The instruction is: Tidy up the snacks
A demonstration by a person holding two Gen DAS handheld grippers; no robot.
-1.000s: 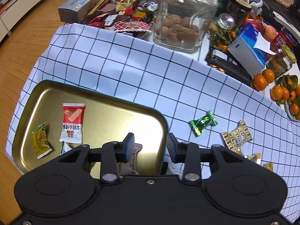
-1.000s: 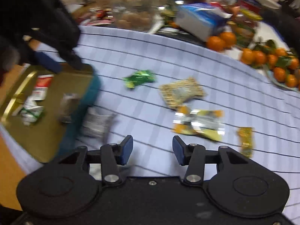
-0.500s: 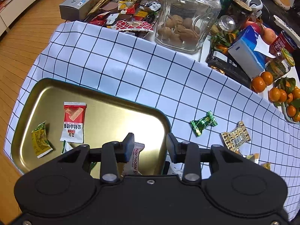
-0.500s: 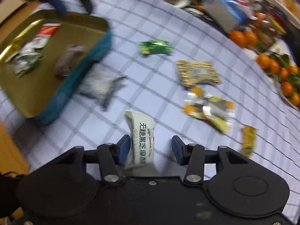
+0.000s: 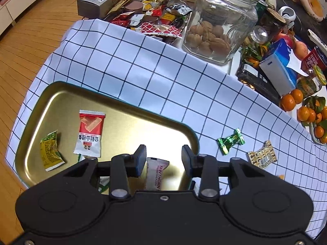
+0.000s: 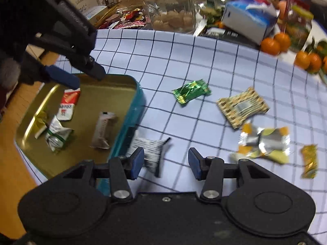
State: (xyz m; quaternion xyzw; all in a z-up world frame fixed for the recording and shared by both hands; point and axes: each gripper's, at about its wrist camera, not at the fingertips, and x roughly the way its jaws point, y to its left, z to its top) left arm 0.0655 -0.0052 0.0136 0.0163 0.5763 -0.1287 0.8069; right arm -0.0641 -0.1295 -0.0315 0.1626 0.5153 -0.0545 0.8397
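On the checked cloth (image 5: pixel 143 65) the gold tray (image 5: pixel 126 106) held four snacks, my left gripper (image 5: pixel 164 159) hung over it, jaws spread and empty, my right gripper (image 6: pixel 166 161), likewise spread, hovered beside the tray near a black-and-white packet (image 6: pixel 151 149).

Tangerines (image 6: pixel 310 60) and far clutter motion-blurred

A glass jar (image 5: pixel 221 23) of walnuts is seen behind the checked cloth (image 5: pixel 143 65); a tissue box (image 5: pixel 280 69) and oranges (image 5: pixel 291 100) are ranged to its right.
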